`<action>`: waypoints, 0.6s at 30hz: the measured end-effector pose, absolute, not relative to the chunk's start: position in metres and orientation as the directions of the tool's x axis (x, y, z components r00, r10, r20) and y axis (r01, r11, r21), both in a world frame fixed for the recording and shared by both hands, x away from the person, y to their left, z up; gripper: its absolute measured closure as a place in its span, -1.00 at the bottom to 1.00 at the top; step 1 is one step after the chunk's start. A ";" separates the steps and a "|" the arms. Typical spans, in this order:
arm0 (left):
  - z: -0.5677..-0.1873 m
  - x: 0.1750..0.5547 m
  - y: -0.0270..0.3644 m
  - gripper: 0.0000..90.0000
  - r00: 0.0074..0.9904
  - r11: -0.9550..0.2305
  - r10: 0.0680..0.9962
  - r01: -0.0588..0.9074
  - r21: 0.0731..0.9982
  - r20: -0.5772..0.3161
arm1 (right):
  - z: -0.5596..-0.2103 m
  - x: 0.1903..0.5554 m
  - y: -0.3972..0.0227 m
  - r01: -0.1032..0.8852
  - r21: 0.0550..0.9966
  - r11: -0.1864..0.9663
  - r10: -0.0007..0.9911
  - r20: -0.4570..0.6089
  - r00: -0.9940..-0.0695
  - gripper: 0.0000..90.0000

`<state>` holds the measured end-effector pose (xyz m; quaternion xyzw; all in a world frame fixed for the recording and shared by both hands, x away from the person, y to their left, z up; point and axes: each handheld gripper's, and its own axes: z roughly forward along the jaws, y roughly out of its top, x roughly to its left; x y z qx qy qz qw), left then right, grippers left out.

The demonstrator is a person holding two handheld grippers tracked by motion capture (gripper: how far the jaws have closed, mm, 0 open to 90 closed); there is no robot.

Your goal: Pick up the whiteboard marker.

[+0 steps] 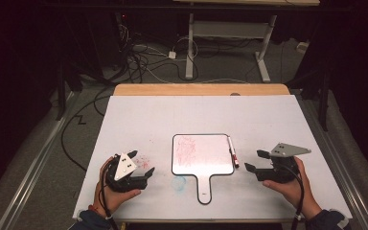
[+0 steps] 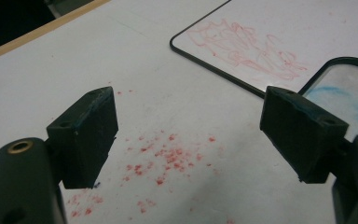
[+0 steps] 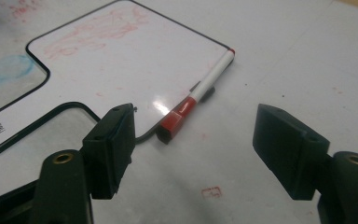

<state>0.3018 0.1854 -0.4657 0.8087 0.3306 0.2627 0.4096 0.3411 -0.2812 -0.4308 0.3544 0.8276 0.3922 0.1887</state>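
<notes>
On the white table (image 1: 268,124): one scribbled whiteboard (image 1: 201,153), one red marker (image 1: 233,152), two empty, wide-open hand-held grippers, left (image 1: 142,165) and right (image 1: 254,160).

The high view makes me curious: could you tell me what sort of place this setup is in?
Probably a lab or recording workshop: a white-covered table, loose cables on the floor behind it, and an adjustable desk frame beyond, all amid dark surroundings.
</notes>
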 end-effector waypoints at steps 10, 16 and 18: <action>-0.467 0.304 0.179 -0.51 0.654 -0.472 0.737 0.320 0.821 0.169 | -0.431 0.413 -0.251 0.589 0.672 0.449 0.743 0.086 -0.664 -0.09; -0.468 0.304 0.181 -0.51 0.654 -0.472 0.737 0.320 0.821 0.169 | -0.451 0.456 -0.236 0.685 0.576 0.445 0.773 0.139 -0.619 0.15; -0.468 0.304 0.181 -0.51 0.654 -0.470 0.738 0.321 0.822 0.167 | -0.453 0.459 -0.236 0.694 0.571 0.438 0.774 0.152 -0.614 0.20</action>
